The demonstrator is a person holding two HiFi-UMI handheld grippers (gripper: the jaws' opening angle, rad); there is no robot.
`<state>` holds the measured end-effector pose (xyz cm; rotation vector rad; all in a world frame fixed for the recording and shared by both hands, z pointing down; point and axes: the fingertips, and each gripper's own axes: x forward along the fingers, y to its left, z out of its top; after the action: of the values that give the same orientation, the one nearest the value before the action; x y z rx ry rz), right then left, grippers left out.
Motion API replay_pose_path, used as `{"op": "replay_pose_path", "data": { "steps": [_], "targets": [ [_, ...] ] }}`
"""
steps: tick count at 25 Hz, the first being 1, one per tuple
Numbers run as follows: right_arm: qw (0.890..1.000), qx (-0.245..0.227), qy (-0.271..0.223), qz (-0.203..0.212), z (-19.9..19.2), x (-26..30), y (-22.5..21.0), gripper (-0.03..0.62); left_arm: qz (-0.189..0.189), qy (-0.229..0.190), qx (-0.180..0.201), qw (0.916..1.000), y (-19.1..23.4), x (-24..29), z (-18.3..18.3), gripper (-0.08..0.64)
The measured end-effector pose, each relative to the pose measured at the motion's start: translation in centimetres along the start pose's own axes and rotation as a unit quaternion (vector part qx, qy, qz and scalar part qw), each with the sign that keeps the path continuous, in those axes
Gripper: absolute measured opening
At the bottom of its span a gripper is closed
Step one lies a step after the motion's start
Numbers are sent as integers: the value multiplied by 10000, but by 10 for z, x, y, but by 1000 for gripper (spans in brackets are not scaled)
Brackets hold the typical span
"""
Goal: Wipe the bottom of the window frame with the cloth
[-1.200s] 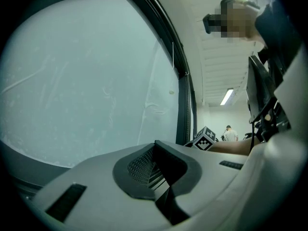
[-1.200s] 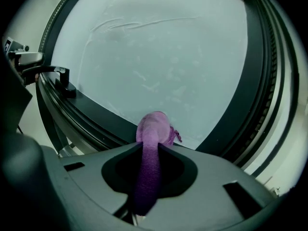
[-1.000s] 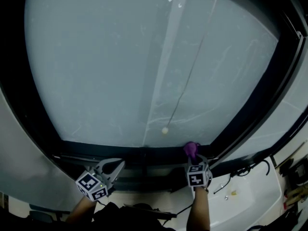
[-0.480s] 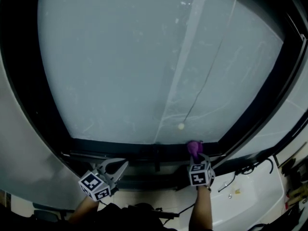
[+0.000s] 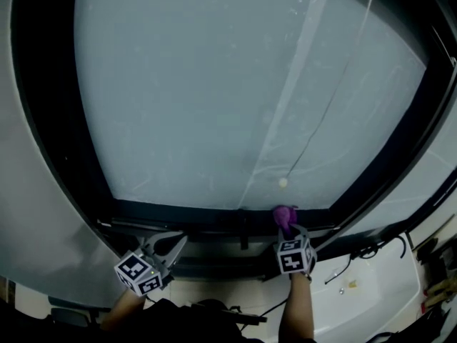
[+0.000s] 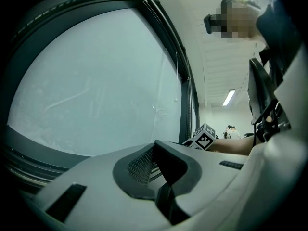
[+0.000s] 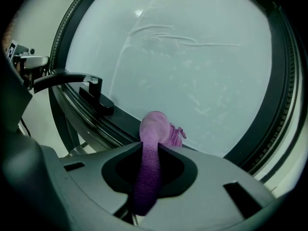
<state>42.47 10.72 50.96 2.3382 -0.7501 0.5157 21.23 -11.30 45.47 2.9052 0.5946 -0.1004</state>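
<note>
Purple cloth (image 7: 155,129) in right tongs (image 7: 148,153), dark window frame (image 5: 200,214), frosted pane (image 5: 214,91)

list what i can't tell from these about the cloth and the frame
- Whether the cloth touches the bottom frame: right gripper view, the right gripper's own body hides its underside.
- Same contact, head view: too small and dark.
- The cloth's full size: its tail disappears between the jaws, right gripper view.
</note>
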Motion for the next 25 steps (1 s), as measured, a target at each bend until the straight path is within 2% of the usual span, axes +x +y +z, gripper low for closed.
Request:
{"op": "replay_pose_path", "data": {
  "steps": [6,11,17,25],
  "targets": [
    [9996,-204,14,197,12,-1,22,67,-100,-11,32,9999,-3,-2,1,-8],
    [9984,-487,28,275,22,-1,33,67,-27,-37,34,10000,0,-9,3,-8],
    [9971,-539,7,541,27,-3,46,67,331,-101,-1,9994,5,-20,3,-8],
    [9928,-792,-129,884,38,-1,54,67,641,-56,-76,9979,-12,-24,-1,-8]
  ]
}}
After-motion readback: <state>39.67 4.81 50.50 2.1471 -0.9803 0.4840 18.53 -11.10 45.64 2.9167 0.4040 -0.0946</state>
